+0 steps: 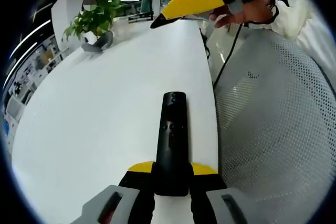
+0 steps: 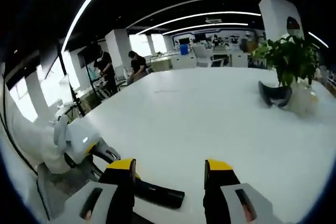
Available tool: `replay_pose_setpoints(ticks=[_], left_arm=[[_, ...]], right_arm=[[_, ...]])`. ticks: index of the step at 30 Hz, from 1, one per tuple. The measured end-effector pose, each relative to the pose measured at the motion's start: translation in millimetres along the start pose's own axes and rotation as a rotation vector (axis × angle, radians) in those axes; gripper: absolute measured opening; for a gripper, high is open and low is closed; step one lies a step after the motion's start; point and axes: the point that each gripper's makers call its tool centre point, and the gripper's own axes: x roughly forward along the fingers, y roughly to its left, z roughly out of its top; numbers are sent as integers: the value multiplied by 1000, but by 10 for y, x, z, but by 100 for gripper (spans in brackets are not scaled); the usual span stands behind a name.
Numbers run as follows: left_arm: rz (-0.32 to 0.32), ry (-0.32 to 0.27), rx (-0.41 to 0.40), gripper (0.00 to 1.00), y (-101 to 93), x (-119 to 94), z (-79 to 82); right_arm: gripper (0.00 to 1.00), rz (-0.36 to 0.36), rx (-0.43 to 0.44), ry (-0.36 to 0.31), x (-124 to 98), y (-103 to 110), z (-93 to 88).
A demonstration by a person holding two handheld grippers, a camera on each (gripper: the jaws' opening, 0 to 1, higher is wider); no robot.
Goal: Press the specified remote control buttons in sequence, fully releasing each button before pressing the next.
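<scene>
Remote control: one black remote control (image 1: 171, 145) is lying lengthwise on the white table (image 1: 94, 129), near the table's edge, its near end sitting between the left gripper's jaws. In the right gripper view the same remote (image 2: 157, 192) is showing as a dark bar at the bottom, partly covered by that view's own left jaw.

Left gripper: the left gripper (image 1: 172, 174) is clamping narrowly on the near end of the remote control, both yellow-tipped jaws pressing its sides. In the right gripper view its grey and white body (image 2: 86, 148) is coming in from the left.

Right gripper: the right gripper (image 2: 169, 174) is standing wide, jaws well apart, nothing between them, hanging above the table. In the left gripper view its yellow jaw (image 1: 191, 1) is pointing in from the upper right, held by a person's hand (image 1: 252, 9); there the tips are looking close together, and the gap is hard to judge from that angle.

Hidden or hard to make out: the remote's buttons are showing only as small faint dots; their labels are too small to read. The remote's near end is being covered by the jaws.

Counts: one potted plant (image 1: 92, 19) is standing at the far part of the table, one dark curved object (image 2: 274, 94) is lying just beside it, and two people (image 2: 121, 66) are standing in the background beyond the table. One white mesh surface (image 1: 273, 129) is lying beside the table edge.
</scene>
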Motion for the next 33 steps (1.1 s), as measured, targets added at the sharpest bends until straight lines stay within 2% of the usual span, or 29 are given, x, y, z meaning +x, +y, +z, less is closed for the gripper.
replay_pose_setpoints(ticks=[9, 11, 15, 18, 23, 33], left_arm=[[-28, 18, 46, 23, 139, -18, 50], [-30, 20, 51, 23, 171, -22, 49], [-37, 28, 70, 23, 276, -35, 53], [-37, 36, 83, 23, 369, -50, 50], [-29, 44, 94, 23, 561, -81, 46], [-10, 57, 109, 23, 856, -93, 62]], right_arm=[[62, -86, -57, -21, 5, -130, 10], [70, -108, -55, -31, 1, -168, 24], [78, -132, -32, -51, -16, -233, 50], [86, -153, -29, -43, -4, -273, 31], [91, -179, -32, -45, -23, -317, 38], [88, -182, -15, -16, -8, -344, -22]])
